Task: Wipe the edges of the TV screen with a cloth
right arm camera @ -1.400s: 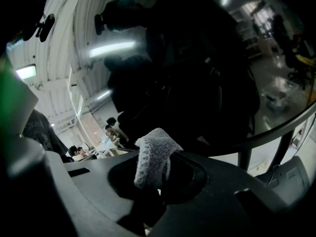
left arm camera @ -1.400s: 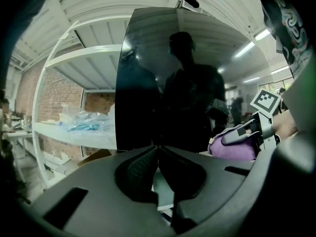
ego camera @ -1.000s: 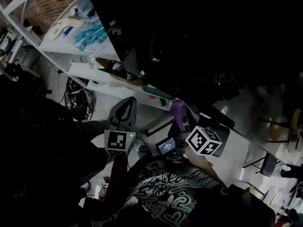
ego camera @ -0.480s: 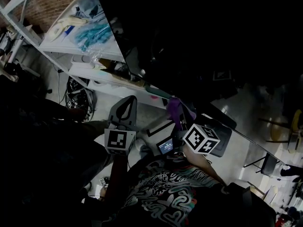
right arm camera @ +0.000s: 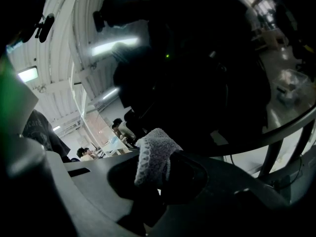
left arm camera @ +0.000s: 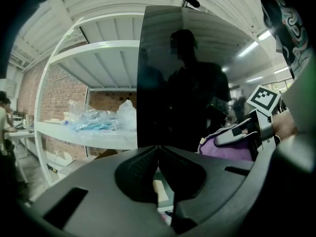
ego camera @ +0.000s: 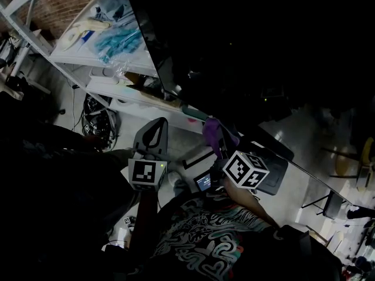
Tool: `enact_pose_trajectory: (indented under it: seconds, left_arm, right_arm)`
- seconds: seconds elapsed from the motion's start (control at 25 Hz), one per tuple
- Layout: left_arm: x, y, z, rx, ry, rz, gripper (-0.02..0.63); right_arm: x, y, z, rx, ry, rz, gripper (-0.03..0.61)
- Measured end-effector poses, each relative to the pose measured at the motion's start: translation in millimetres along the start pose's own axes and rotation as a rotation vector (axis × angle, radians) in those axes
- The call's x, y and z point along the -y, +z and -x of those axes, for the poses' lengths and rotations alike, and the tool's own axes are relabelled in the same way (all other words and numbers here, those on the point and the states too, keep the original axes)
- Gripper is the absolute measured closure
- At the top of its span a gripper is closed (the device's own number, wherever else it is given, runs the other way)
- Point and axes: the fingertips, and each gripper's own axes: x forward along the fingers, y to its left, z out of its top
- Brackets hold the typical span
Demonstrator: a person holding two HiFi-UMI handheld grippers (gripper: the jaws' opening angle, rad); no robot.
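The right gripper (right arm camera: 157, 179) has its fingers closed tight on the cloth (right arm camera: 154, 154). A folded tuft of it stands up past the fingertips. I think it is held this way so that soft fabric, and not hard plastic, meets the TV screen (ego camera: 263, 51). The dark glass fills the space just in front of these fingers and above them. In the head view the cloth is very near the lower edge of the screen, close to its bottom corner, but I cannot tell if it touches.

The left gripper (left arm camera: 158, 153) has its fingers pressed together with nothing between them. It hangs beside the work, with the side edge of the screen straight ahead of its fingertips and the cloth to their right. It probably waits there only to keep out of the way. A white shelf (left arm camera: 84, 133) with plastic bags (left arm camera: 98, 120) lies to the left of these fingers.

By count I see 2 grippers, each with 1 marker cube, 1 cloth, 1 TV screen and 1 shelf unit.
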Motion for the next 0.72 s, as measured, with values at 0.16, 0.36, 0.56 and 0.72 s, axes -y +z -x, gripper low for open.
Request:
enact_pose_trajectory:
  seconds: [0.16,0.36,0.56,0.72]
  left_arm:
    - [-3,1,2,0.007,0.009,0.005,0.594]
    - [-11,0,3,0.003,0.026,0.006,0.594]
    - [-18,-3,5,-0.003,0.050,0.003,0.594]
    - [-26,-5,7,-0.008,0.073,0.006,0.594]
  right_arm:
    - [-6,-1,-6,-0.004,0.015,0.002,0.486]
    - [-14,-3,-16,-0.011,0.032,-0.004,0.486]
    - [-22,-5,-24,-0.015,0.048,-0.002,0.486]
    - [-28,-6,-32,-0.018,0.057,-0.003,0.486]
